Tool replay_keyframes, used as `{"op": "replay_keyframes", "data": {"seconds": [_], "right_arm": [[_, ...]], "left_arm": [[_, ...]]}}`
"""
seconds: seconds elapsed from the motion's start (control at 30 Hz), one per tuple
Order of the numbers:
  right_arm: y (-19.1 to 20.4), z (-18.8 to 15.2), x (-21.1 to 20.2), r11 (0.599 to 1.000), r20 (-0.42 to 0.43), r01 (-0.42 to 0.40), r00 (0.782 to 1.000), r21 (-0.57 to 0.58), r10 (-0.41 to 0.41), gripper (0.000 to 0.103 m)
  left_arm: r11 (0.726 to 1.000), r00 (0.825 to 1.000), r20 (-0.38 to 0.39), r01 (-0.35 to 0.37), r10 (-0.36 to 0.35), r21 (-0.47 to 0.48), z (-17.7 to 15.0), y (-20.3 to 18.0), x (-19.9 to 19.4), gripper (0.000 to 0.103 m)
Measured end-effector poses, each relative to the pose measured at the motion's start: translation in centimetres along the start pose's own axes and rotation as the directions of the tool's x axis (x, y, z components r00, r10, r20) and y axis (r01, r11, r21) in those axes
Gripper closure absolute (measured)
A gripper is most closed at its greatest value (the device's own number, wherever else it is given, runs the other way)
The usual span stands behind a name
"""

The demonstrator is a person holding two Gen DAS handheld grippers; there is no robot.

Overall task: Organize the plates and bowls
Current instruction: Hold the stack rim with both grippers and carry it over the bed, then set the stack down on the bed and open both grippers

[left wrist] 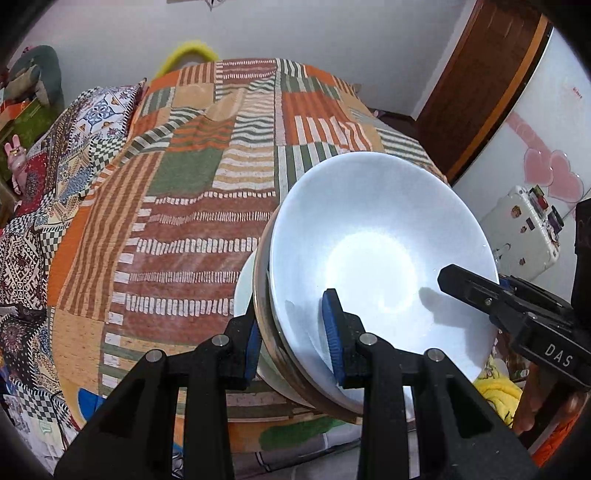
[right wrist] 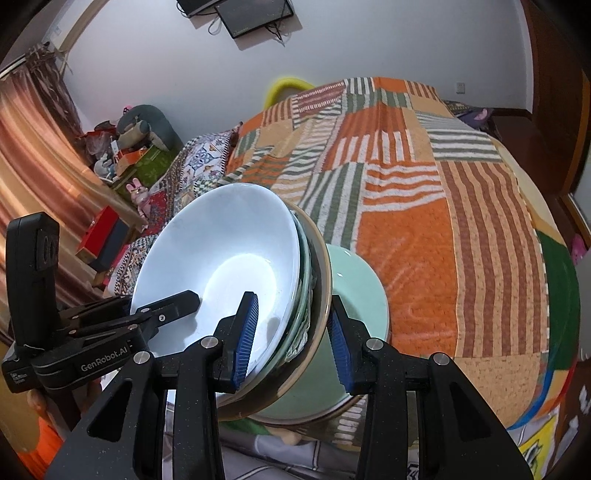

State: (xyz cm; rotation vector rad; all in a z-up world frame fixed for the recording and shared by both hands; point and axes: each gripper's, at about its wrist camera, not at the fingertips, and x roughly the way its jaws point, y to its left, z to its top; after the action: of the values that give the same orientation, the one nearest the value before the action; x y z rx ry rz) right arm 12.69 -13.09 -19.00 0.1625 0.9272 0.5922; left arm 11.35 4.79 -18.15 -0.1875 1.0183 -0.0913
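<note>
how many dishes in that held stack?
At least 3: white bowl on top, a metal-rimmed dish beneath, pale green bowl at bottom. Thin ones between may be hidden.

Bed covered by an orange, green and brown patchwork blanket (left wrist: 207, 206); patterned pillow (left wrist: 99, 110) laid beside it; white suitcase (left wrist: 524, 229) stood by the wall; monitor (right wrist: 255, 16) mounted overhead

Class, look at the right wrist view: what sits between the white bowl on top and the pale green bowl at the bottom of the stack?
In the right wrist view, a metal bowl lies between the white bowl and the pale green bowl.
</note>
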Motion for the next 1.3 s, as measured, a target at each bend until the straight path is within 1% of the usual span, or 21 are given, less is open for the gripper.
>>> {"op": "replay_keyframes", "data": {"seconds": [0.57,0.8,0.97,1.1,1.17,1.23,1.3], "right_arm": [[-1.8,-1.0,2.2,0.999,-0.080,0.033,0.996,0.037,-0.030,0.069],[-1.8,-1.0,2.5,0.999,-0.085,0.031,0.996,0.042,-0.027,0.068],[-2.1,-1.0,2.7,0.999,-0.086,0.009,0.996,0.047,-0.005,0.065],[-1.8,-1.0,2.8,1.000,-0.080,0.010,0.997,0.021,-0.008,0.065],[-1.7,-1.0,2.7,1.000,-0.077,0.015,0.997,0.010,-0.014,0.064],[-1.6,-1.0,2.7,1.000,-0.075,0.020,0.997,0.004,-0.020,0.064],[-1.7,-1.1,2.5,1.000,-0.073,0.031,0.997,-0.001,-0.031,0.061]], "left_arm": [[0.999,0.995,-0.095,0.029,-0.030,-0.021,-0.8,0.7,3.9,0.072],[0.999,0.995,-0.095,0.038,-0.040,-0.030,-0.8,1.0,4.4,0.072],[0.999,0.995,-0.091,0.039,-0.041,-0.026,-0.9,0.9,4.5,0.072],[0.999,0.995,-0.089,0.042,-0.044,-0.031,-0.9,1.0,4.6,0.072],[0.999,0.996,-0.084,0.031,-0.033,-0.026,-1.0,0.9,4.5,0.071],[1.000,0.998,-0.068,0.004,-0.004,-0.010,-1.0,0.7,4.1,0.071],[1.000,0.999,-0.037,-0.023,0.023,0.008,-1.0,0.5,3.2,0.069]]}}
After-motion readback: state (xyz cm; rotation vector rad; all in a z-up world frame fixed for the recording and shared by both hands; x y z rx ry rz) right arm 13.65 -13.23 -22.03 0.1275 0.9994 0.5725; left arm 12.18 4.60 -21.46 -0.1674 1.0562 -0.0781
